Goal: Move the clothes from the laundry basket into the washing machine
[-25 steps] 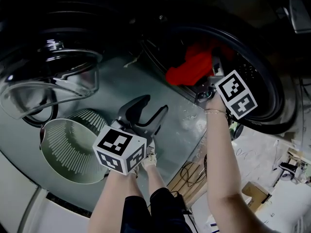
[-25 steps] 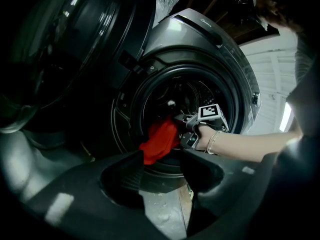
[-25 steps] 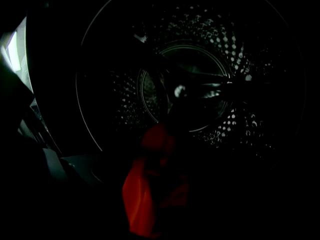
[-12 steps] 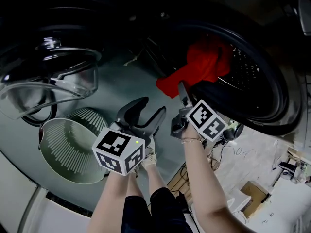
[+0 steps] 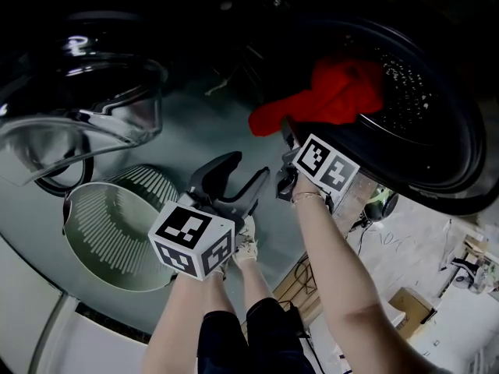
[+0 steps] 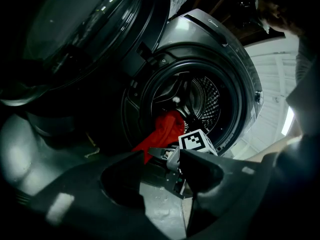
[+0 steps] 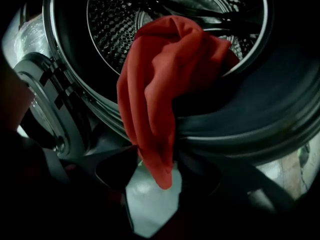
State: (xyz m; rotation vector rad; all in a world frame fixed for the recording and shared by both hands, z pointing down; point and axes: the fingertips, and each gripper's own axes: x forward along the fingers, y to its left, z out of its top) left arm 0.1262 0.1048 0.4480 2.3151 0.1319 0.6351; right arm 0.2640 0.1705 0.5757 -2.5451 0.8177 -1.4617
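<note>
A red cloth (image 5: 335, 92) lies partly in the washing machine drum (image 5: 405, 68), and its tail hangs out over the door rim. In the right gripper view the cloth (image 7: 160, 84) drapes down and its tip hangs between the open jaws of my right gripper (image 7: 156, 159). In the head view my right gripper (image 5: 287, 142) sits just below the drum opening, at the cloth's lower end. My left gripper (image 5: 248, 168) is open and holds nothing, low in front of the machine. The laundry basket (image 5: 117, 232) at lower left looks empty.
The washer's round glass door (image 5: 93, 92) stands swung open at the left, above the basket. The dark rubber door seal (image 7: 240, 119) runs under the cloth. Cables and cardboard (image 5: 409, 310) lie on the floor at the right.
My right gripper has pulled back out of the drum, down and to the left, and the red cloth stays draped over the rim. The left gripper has hardly moved.
</note>
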